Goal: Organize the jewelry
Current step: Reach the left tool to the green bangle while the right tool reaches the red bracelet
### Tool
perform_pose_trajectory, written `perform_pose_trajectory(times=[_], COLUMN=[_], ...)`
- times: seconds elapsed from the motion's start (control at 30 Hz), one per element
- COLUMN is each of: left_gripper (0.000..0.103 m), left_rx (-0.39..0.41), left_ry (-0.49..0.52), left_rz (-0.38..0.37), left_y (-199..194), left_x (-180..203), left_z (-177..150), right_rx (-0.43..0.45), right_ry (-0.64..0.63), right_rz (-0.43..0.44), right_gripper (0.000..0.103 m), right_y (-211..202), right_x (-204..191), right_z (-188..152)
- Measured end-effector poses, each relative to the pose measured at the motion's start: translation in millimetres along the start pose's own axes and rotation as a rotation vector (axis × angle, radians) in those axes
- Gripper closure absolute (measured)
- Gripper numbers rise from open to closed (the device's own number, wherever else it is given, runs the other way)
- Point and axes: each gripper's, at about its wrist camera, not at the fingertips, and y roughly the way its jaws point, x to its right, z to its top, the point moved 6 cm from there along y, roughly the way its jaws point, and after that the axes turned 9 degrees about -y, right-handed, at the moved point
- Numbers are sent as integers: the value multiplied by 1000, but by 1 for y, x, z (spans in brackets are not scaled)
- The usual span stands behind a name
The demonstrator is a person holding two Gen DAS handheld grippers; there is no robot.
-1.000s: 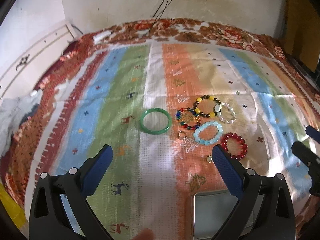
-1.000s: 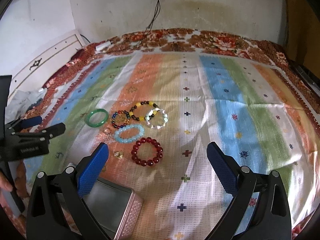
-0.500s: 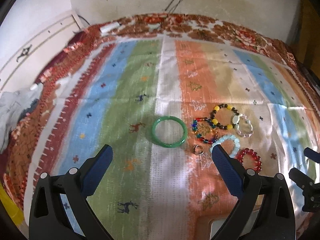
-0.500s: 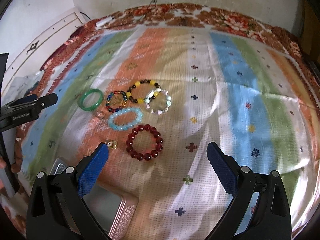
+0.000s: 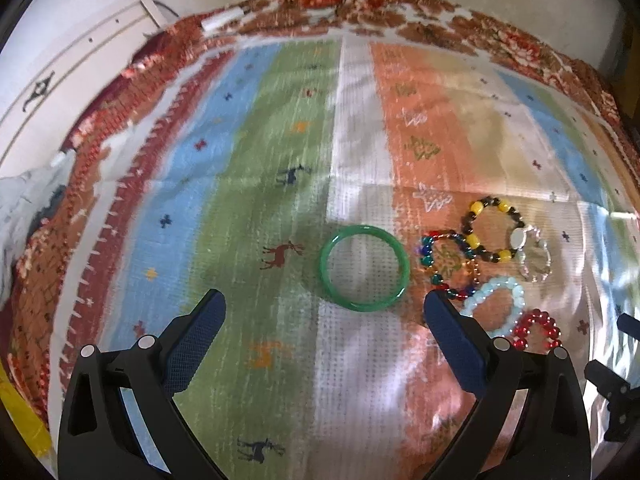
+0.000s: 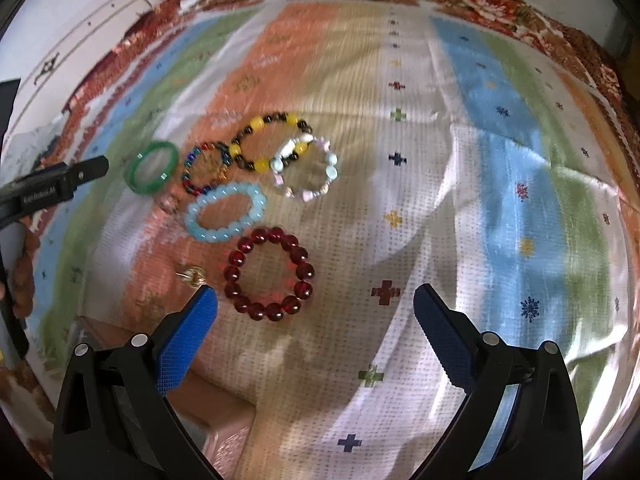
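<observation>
A: Grippers first. We see the left gripper (image 5: pixel 322 310) with fingers spread wide, nothing between them; the right gripper (image 6: pixel 314 306) likewise, both above the striped cloth (image 6: pixel 400 208).

B: Nearest jewelry?

A: We mark the red bead bracelet (image 6: pixel 269 274) just ahead of the right gripper, gold ring (image 6: pixel 192 274) beside it. Green bangle (image 5: pixel 364 267) lies just ahead of the left gripper.

B: Farther?

A: Pale blue bracelet (image 6: pixel 225 212), then multicolour bracelet (image 6: pixel 207 168), yellow-and-dark bracelet (image 6: pixel 270 140) and pink-white bracelet (image 6: pixel 306 170) touching. Pink tin (image 6: pixel 216 436) at the near edge.
</observation>
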Motion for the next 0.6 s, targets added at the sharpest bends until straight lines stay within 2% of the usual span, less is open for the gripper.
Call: perform_pose_trajectory(times=[0.3, 0.6], left_gripper=[7, 20], left_rx=[-91, -140], left_ry=[-13, -2], left_rz=[-38, -53], left_y=[37, 57], left_x=[0, 1], left_z=[5, 4], right_rx=[-77, -98], right_ry=[-35, -66], right_rz=[-12, -16], right_gripper=[3, 4], right_y=[28, 42], right_x=[-1, -3], right_z=[1, 8])
